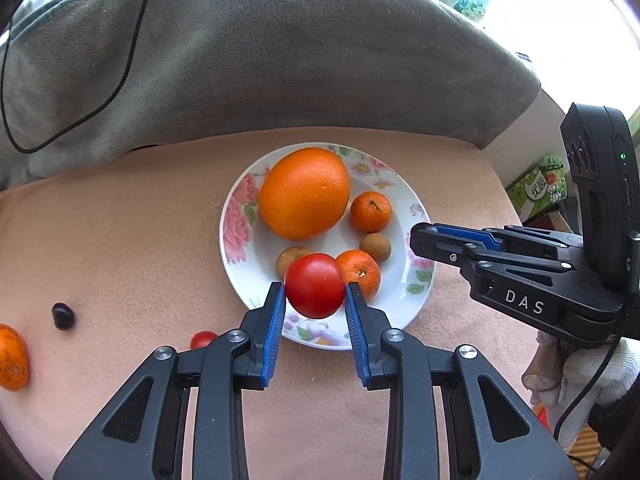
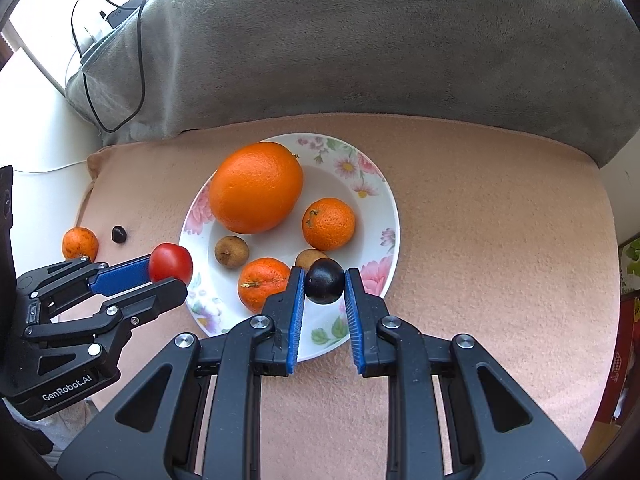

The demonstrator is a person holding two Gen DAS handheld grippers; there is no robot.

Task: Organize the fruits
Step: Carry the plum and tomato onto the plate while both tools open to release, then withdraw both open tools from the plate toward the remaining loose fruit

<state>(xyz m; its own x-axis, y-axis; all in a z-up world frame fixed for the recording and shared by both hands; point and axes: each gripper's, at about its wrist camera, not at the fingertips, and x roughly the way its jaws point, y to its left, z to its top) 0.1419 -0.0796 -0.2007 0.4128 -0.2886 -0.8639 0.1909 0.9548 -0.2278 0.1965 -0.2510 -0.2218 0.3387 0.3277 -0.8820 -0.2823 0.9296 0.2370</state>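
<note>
Two grippers each carry a fruit toward the floral plate (image 1: 236,216): the left gripper (image 1: 315,294) is clamped on a red tomato (image 1: 315,285), the right gripper (image 2: 323,285) is clamped on a dark plum-like fruit (image 2: 324,280), and both hover just above the plate's near rim, probably so the fruits can be let down among those already gathered. Ahead of the fingertips on the plate lie a large orange (image 1: 304,193), two mandarins (image 1: 371,211) and two small brown longan-like fruits (image 1: 375,246). Off the plate, left of the left gripper on the pink cloth (image 1: 120,240), a mandarin (image 1: 12,358), a second dark fruit (image 1: 63,315) and a cherry tomato (image 1: 203,339) wait, apparently still to be collected. Readable writing: "DAS" on the right gripper's body and "GenRobot.AI" on the left one's; the packaging behind is too blurred to read.
</note>
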